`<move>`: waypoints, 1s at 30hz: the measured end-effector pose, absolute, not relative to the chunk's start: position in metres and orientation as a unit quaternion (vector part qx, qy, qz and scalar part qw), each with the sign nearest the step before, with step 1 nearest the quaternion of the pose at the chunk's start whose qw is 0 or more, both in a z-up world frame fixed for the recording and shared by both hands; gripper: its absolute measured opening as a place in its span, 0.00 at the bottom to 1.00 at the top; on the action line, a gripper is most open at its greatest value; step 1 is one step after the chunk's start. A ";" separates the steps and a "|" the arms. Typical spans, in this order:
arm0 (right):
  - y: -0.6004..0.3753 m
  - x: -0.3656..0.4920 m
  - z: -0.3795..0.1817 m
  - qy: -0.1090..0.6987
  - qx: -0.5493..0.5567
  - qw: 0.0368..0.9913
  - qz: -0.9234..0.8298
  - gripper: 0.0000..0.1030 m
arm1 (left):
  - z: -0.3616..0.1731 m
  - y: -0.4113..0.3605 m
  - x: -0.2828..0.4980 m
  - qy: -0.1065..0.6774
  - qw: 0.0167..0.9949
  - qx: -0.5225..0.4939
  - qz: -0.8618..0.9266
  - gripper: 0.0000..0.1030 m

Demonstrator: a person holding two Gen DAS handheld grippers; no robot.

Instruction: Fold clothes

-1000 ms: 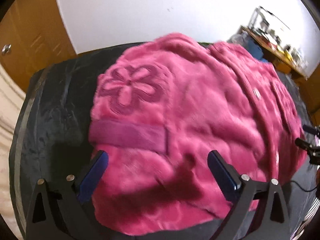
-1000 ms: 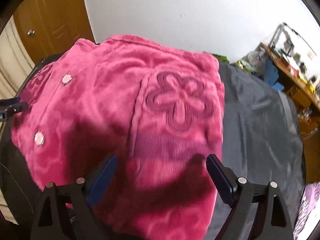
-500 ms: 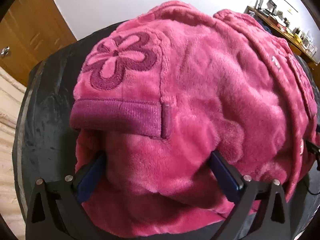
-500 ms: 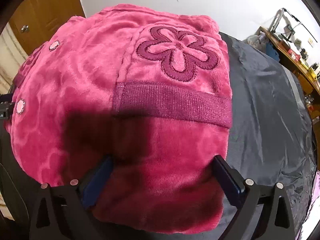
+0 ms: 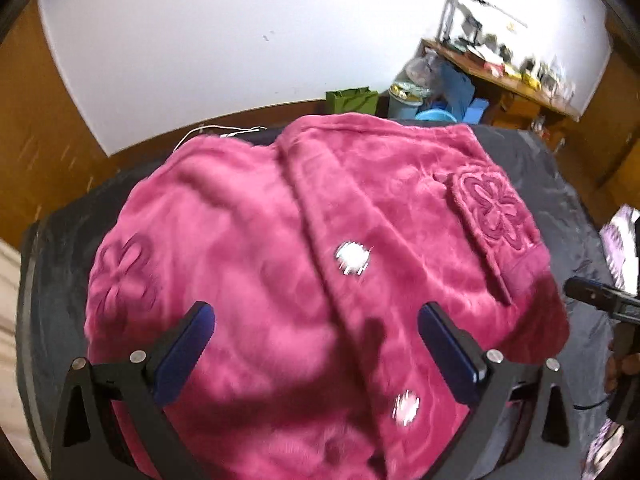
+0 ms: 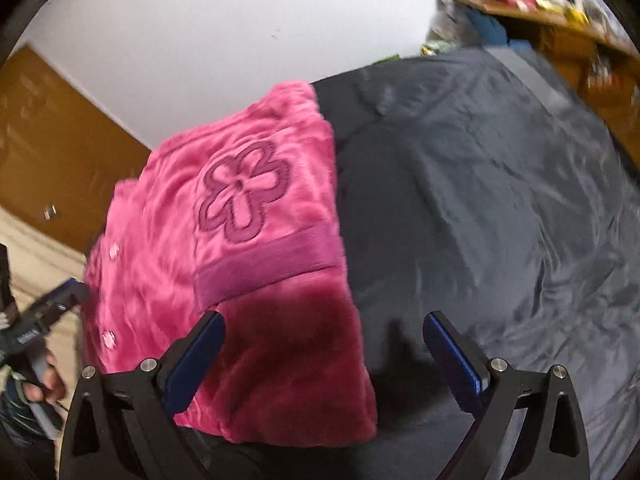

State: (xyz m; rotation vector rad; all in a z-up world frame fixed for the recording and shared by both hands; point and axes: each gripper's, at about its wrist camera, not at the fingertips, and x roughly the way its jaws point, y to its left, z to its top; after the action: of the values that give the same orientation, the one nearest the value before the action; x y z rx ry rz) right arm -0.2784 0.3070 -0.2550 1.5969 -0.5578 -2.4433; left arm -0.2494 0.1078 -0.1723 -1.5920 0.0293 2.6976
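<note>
Left wrist view shows us a plush pink garment (image 5: 304, 264), thick and fleecy, folded into a rounded block on a dark grey sheet (image 5: 56, 248) that looks smooth and faintly creased. We see a raised placket running down its middle with two shiny round snaps (image 5: 352, 258), and a stitched flower pocket (image 5: 494, 208) in darker magenta with a ribbed band at its lower edge. Our left gripper (image 5: 316, 348) hangs over the near part of the garment, its blue-padded black fingers (image 5: 184, 350) spread wide and clasping nothing; the fabric lies beneath and between them, not pinched.

From the right wrist we see the same garment's right edge, straight and thick, ending on the bare sheet. Our right gripper (image 6: 320, 356) is released too, jaws wide: one finger sits over the garment's near corner, the other over the grey sheet.
</note>
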 end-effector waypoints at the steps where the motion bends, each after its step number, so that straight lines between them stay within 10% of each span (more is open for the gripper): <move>1: 0.309 -0.280 -0.258 -0.193 0.538 0.086 -0.816 0.98 | -0.173 0.115 -0.251 0.018 0.003 -0.512 0.859 1.00; 30: 0.291 -0.337 -0.286 -0.231 0.551 0.153 -0.787 0.98 | -0.244 0.075 -0.287 0.000 0.033 -0.561 0.827 1.00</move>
State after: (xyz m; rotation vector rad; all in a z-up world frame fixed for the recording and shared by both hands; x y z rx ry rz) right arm -0.3371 0.2914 -0.2860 1.5799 -0.6638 -2.2575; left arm -0.2865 0.0746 -0.2444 -1.7272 -0.0005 2.5449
